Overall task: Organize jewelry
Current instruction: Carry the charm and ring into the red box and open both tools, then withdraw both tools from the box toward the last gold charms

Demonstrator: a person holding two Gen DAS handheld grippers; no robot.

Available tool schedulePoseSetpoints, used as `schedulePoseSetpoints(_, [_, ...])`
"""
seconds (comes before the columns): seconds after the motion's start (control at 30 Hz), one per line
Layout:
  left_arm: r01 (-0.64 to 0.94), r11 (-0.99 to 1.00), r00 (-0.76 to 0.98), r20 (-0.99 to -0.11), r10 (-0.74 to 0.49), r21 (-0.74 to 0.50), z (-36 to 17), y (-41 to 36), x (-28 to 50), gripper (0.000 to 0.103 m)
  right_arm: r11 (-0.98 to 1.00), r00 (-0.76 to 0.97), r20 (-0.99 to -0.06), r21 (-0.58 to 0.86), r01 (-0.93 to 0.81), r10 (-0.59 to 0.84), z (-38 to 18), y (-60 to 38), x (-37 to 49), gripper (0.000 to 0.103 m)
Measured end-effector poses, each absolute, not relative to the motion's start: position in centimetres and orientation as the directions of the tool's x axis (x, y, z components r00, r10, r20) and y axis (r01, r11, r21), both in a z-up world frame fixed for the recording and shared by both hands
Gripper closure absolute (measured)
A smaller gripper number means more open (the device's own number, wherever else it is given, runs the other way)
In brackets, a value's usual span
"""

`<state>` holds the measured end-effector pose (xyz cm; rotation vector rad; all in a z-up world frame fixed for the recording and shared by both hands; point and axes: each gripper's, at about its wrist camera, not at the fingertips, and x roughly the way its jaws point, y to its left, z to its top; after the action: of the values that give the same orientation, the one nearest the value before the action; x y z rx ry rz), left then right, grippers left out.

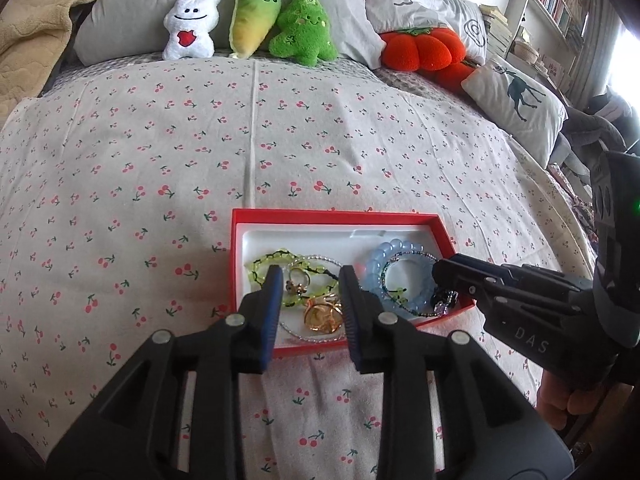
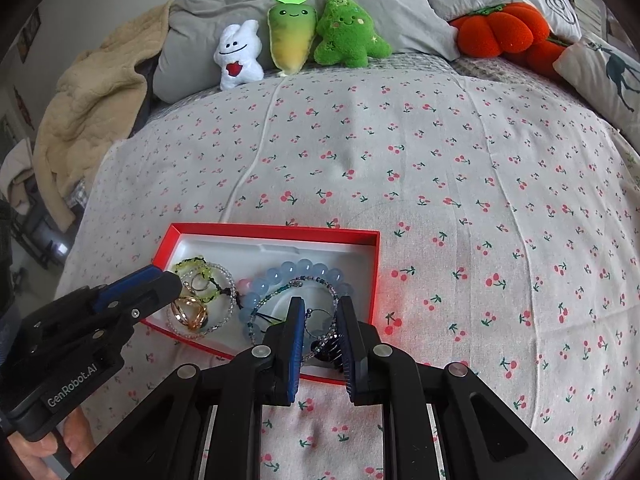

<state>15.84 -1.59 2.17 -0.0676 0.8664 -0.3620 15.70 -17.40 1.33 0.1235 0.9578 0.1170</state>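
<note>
left tongs [image 1: 308, 280] "GenRobot.AI", apart | right tongs [image 2: 320, 308] "DAS", apart | red box [image 1: 332, 216] under both tips | cherry-print bed [image 1: 160, 160]

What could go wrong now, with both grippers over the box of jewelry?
The bracelets overlap: the green bracelet lies across the clear bead chain and the gold rings, so lifting one may drag others out. The red box sits on soft bedding and may tip if the left gripper or right gripper presses.

I count one red box [image 1: 440, 227], three small plush toys [image 1: 252, 20], two orange pumpkin cushions [image 1: 420, 48], and two grippers [image 1: 308, 292].
</note>
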Motion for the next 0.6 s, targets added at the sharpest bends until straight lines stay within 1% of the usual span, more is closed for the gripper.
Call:
schedulePoseSetpoints(0.1, [0.273, 0.941, 0.578, -0.747, -0.328, -0.202, 2.4, -1.3, 15.5, 0.059, 0.985, 0.573, -0.804, 0.167, -0.040, 0.160, 1.6, -17.5, 15.6, 0.085])
schedulePoseSetpoints(0.17, [0.259, 0.943, 0.576, -0.751, -0.324, -0.208, 2.6, -0.9, 15.1, 0.044, 0.984, 0.566, -0.808, 0.171, -0.043, 0.165, 1.8, -17.5, 15.5, 0.083])
schedulePoseSetpoints(0.23, [0.249, 0.946, 0.575, -0.755, -0.316, -0.206, 2.8, -0.7, 14.6, 0.037, 0.986, 0.564, -0.810, 0.164, -0.043, 0.159, 2.0, -17.5, 15.2, 0.071])
schedulePoseSetpoints(0.27, [0.245, 0.948, 0.572, -0.760, -0.309, -0.202, 2.9, -0.7, 14.3, 0.035, 0.985, 0.568, -0.807, 0.166, -0.042, 0.160, 2.2, -17.6, 14.9, 0.048])
schedulePoseSetpoints(0.3, [0.241, 0.950, 0.568, -0.766, -0.302, -0.197, 3.0, -0.7, 14.1, 0.034, 0.985, 0.585, -0.796, 0.169, -0.039, 0.159, 2.5, -17.7, 14.5, 0.032])
schedulePoseSetpoints(0.37, [0.231, 0.954, 0.563, -0.773, -0.292, -0.192, 3.1, -0.6, 13.5, 0.028, 0.987, 0.602, -0.784, 0.156, -0.046, 0.152, 3.3, -17.5, 13.8, 0.031])
schedulePoseSetpoints(0.47, [0.206, 0.963, 0.554, -0.790, -0.263, -0.177, 3.1, -0.6, 12.6, 0.022, 0.985, 0.608, -0.778, 0.163, -0.050, 0.160, 4.2, -17.5, 12.8, 0.031])
schedulePoseSetpoints(0.6, [0.168, 0.974, 0.536, -0.815, -0.221, -0.154, 3.0, -0.5, 11.3, 0.019, 0.987, 0.601, -0.785, 0.152, -0.045, 0.148, 4.9, -17.4, 11.4, 0.031])
